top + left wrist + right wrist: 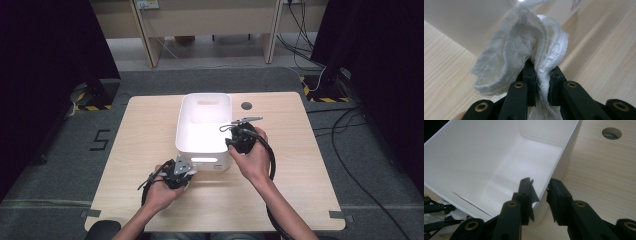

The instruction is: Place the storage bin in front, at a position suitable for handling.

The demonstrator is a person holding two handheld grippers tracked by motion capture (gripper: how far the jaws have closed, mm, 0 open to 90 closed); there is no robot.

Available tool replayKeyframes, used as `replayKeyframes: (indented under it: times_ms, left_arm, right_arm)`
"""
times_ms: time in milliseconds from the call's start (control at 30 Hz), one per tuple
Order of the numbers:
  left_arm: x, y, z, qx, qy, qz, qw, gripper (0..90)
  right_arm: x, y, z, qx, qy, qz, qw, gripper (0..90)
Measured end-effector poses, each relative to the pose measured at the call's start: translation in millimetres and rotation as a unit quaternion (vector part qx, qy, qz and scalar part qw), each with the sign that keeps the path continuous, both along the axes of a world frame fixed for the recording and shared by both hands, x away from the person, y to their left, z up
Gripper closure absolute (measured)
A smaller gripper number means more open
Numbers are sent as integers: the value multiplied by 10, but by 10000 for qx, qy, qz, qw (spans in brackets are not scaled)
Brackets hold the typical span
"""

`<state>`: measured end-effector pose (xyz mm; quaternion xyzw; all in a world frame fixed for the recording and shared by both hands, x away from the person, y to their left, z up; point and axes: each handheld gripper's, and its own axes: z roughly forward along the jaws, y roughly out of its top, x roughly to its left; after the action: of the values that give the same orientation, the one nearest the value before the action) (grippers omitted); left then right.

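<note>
A crumpled white cloth (pixel 524 37) bulges out from between the jaws of my left gripper (pixel 541 67), which is shut on it. That gripper (pixel 186 169) is just in front of the white plastic bin's (pixel 178 131) near wall, low over the table. My right gripper (pixel 540 186) straddles the bin's right wall (pixel 554 170) near the front corner, one jaw inside and one outside, shut on the rim. In the high view the right gripper (pixel 234 137) sits at the bin's right edge. The bin's inside (pixel 486 157) looks bare.
The bin stands in the middle of a light wooden table (pixel 145 130). A round cable hole (pixel 246 106) lies in the tabletop behind the right gripper. Grey carpet, cables and dark curtains surround the table.
</note>
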<state>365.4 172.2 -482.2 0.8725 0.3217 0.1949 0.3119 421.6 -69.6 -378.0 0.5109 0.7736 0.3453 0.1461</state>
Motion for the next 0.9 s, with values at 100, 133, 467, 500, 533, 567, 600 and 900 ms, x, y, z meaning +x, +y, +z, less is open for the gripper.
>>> replayKeyframes:
  times_ms: [100, 133, 467, 500, 533, 567, 600, 900]
  left_arm:
    - [2, -14, -3, 12, 40, -4, 10000, 796]
    - [3, -18, -5, 2, 32, 1, 10000, 796]
    - [1, -106, 0, -42, 19, -78, 10000, 797]
    - [0, -104, -1, -61, 20, -69, 10000, 797]
    - [-4, -101, 0, -75, 11, -61, 10000, 797]
    - [-13, -100, 7, -97, -2, -49, 9999, 797]
    - [-17, -101, 14, -121, -24, -45, 9999, 797]
    - [-55, -92, 146, -279, -168, -19, 9995, 797]
  right_arm:
    - [-1, 1, 1, -15, -3, 1, 10000, 726]
    - [-1, 1, 1, -15, -3, 2, 10000, 725]
    - [-2, 3, 1, -8, 4, -6, 10000, 726]
    - [-3, 2, 1, -5, 3, -7, 10000, 725]
    - [-3, 2, 0, 1, 3, -6, 10000, 725]
    - [-2, 1, 0, 2, 2, -1, 10000, 726]
    - [0, 0, 0, -8, -4, 5, 10000, 725]
    - [2, -3, -3, 28, -2, -6, 10000, 722]
